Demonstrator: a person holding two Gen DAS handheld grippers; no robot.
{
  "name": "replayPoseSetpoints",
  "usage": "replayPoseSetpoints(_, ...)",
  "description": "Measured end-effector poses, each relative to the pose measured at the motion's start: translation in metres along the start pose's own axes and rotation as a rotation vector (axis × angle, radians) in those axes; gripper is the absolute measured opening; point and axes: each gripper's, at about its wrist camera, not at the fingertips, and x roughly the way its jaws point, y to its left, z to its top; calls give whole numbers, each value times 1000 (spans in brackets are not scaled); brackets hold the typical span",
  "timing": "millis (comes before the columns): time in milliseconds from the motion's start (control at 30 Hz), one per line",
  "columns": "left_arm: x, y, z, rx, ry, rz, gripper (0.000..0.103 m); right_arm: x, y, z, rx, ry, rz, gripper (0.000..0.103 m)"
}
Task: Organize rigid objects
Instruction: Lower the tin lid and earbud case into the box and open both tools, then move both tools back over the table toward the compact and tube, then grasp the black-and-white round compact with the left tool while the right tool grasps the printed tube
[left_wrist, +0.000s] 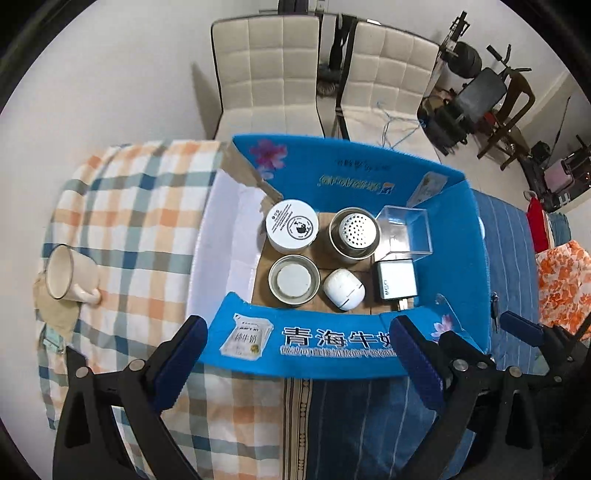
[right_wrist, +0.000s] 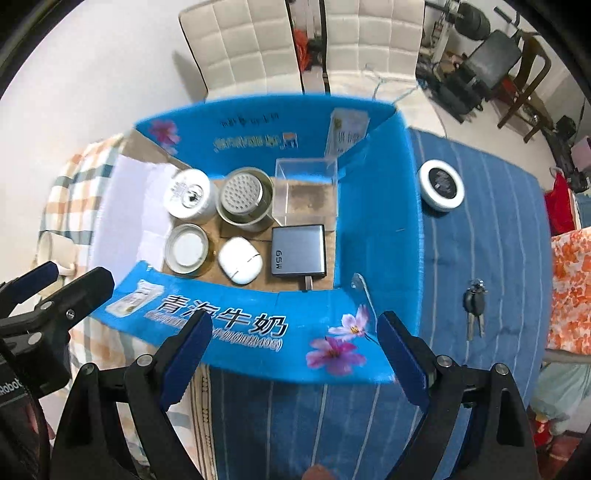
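Observation:
An open blue cardboard box (left_wrist: 332, 345) (right_wrist: 376, 236) stands on the table. Inside lie a white round tin (left_wrist: 291, 228) (right_wrist: 190, 197), a perforated metal strainer cup (left_wrist: 354, 234) (right_wrist: 243, 199), a metal lid (left_wrist: 293, 280) (right_wrist: 186, 249), a white earbud case (left_wrist: 343, 288) (right_wrist: 240, 260), a grey 65W charger (left_wrist: 395, 278) (right_wrist: 298, 249) and a clear plastic box (left_wrist: 406, 230) (right_wrist: 306, 188). My left gripper (left_wrist: 299, 354) is open and empty in front of the box. My right gripper (right_wrist: 295, 350) is open and empty at the box's near wall. A cream mug (left_wrist: 70, 277) lies on its side left of the box.
A white round disc with a dark centre (right_wrist: 441, 186) and a bunch of keys (right_wrist: 474, 306) lie on the blue striped cloth (right_wrist: 480, 240) right of the box. A checked cloth (left_wrist: 140, 221) covers the left. Two cream chairs (left_wrist: 266, 74) stand behind the table.

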Motion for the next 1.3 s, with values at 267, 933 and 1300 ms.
replayPoseSetpoints(267, -50, -6, -13, 8, -76, 4, 101, -61, -2, -24, -23, -78, 39, 93)
replayPoseSetpoints(933, -46, -112, 1, 144, -103, -37, 101, -78, -141, -51, 181, -73, -31, 93)
replayPoseSetpoints(1300, 51, -250, -10, 426, -24, 75, 101, 93, -280, -125, 353, 310, -91, 80)
